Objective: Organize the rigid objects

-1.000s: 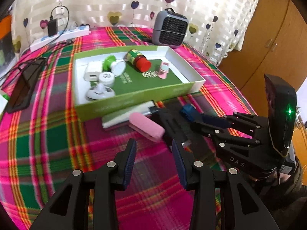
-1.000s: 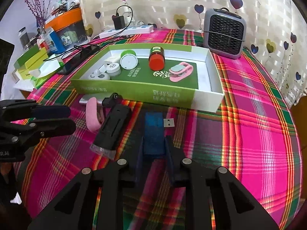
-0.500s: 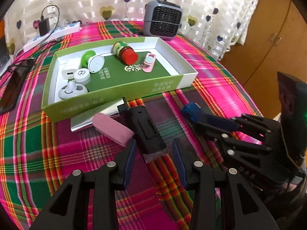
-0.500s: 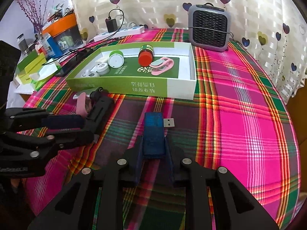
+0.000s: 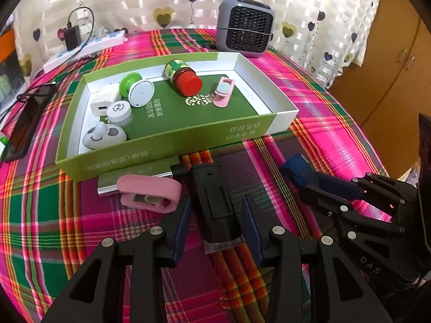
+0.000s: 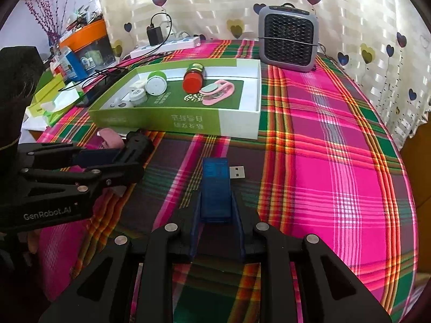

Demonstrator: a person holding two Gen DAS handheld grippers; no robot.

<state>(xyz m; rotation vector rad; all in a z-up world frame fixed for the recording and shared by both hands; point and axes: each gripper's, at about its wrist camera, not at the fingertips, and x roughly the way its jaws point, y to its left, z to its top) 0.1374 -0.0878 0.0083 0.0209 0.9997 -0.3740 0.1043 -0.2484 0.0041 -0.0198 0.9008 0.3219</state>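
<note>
A black oblong device (image 5: 215,202) lies on the plaid cloth between the fingers of my left gripper (image 5: 216,226), which is open with a gap on each side of it. My right gripper (image 6: 216,215) is shut on a blue USB stick (image 6: 215,185), plug end pointing right, low over the cloth; in the left wrist view the right gripper (image 5: 304,180) comes in from the right with the stick (image 5: 293,168). Behind both stands the green and white box (image 5: 172,145), which holds a red-capped jar (image 5: 186,79), a pink clip (image 5: 223,94) and several white items.
A pink case (image 5: 150,193) and a flat silver item (image 5: 129,179) lie just left of the black device, against the box front. A grey heater (image 5: 245,27), a power strip (image 5: 83,48) and a dark phone (image 5: 24,123) ring the table. Wooden cabinet (image 5: 390,53) at right.
My left gripper has moved forward until its open fingers straddle the black device. My right gripper, still gripping the blue stick, has drifted a little to the right.
</note>
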